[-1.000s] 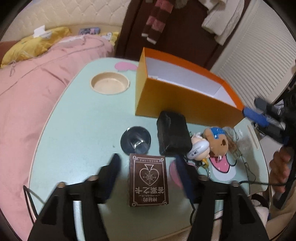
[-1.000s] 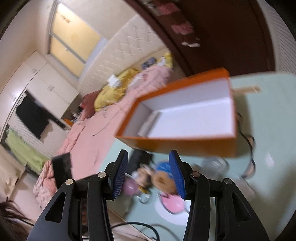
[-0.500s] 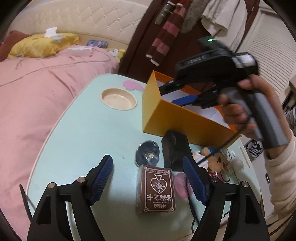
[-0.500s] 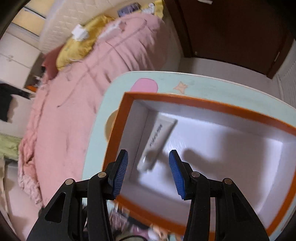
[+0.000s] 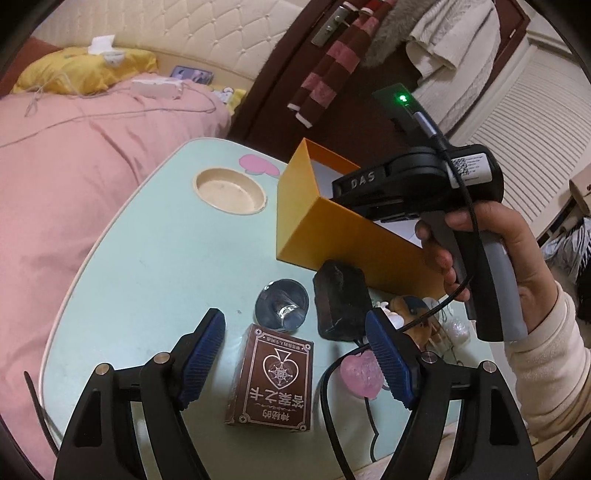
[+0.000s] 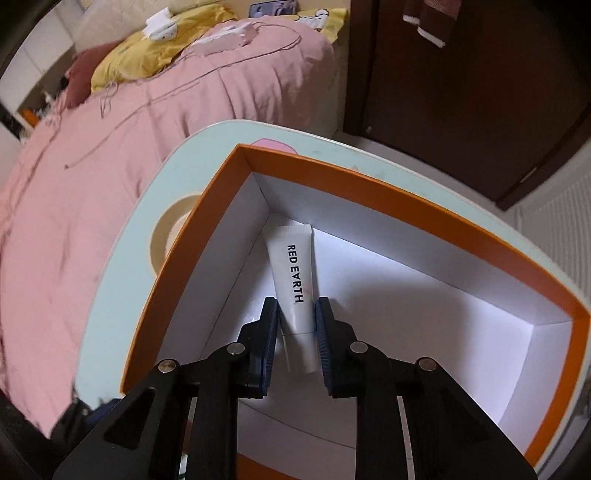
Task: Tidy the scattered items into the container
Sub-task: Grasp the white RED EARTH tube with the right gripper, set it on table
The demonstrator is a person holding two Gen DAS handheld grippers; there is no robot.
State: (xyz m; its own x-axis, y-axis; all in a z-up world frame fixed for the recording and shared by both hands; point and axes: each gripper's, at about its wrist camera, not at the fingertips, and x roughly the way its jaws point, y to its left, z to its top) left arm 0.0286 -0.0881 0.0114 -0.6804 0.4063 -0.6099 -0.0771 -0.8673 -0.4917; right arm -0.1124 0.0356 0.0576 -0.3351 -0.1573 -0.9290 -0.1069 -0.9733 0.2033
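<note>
Pale mint green, the surface (image 5: pixel 155 266) fills the middle of the left view, with a round beige cup recess (image 5: pixel 229 191) toward its upper part and a pink heart decal (image 5: pixel 258 165) just beyond it. A pink quilt (image 5: pixel 66 166) covers the bed along the left edge, a yellow pillow (image 5: pixel 81 72) lies at upper left under a tufted cream headboard (image 5: pixel 166 33), and a dark brown door (image 5: pixel 280 66) hung with a striped scarf (image 5: pixel 325 70) stands at upper centre.

My left hand-held gripper (image 5: pixel 295 354) is spread wide above a brown card box (image 5: pixel 273 384) in the lower centre, touching nothing. Just above the card box sits a shiny metal funnel-like piece (image 5: pixel 282 304), with a black pouch (image 5: pixel 341 304) to its right and a pink heart charm (image 5: pixel 362 371) lower right. A small plush toy (image 5: pixel 410 306) lies partly hidden right of the pouch.

The orange box (image 5: pixel 314 229) stands at centre right, and my right hand (image 5: pixel 491 251) holds the other tool over it.

From the right view, my right hand-held gripper (image 6: pixel 296 332) reaches into the orange box (image 6: pixel 369 184), its blue pads (image 6: pixel 271 332) close on either side of a white tube (image 6: pixel 295 288) that lies near the box's far left corner; I cannot tell whether they are pressing it.
</note>
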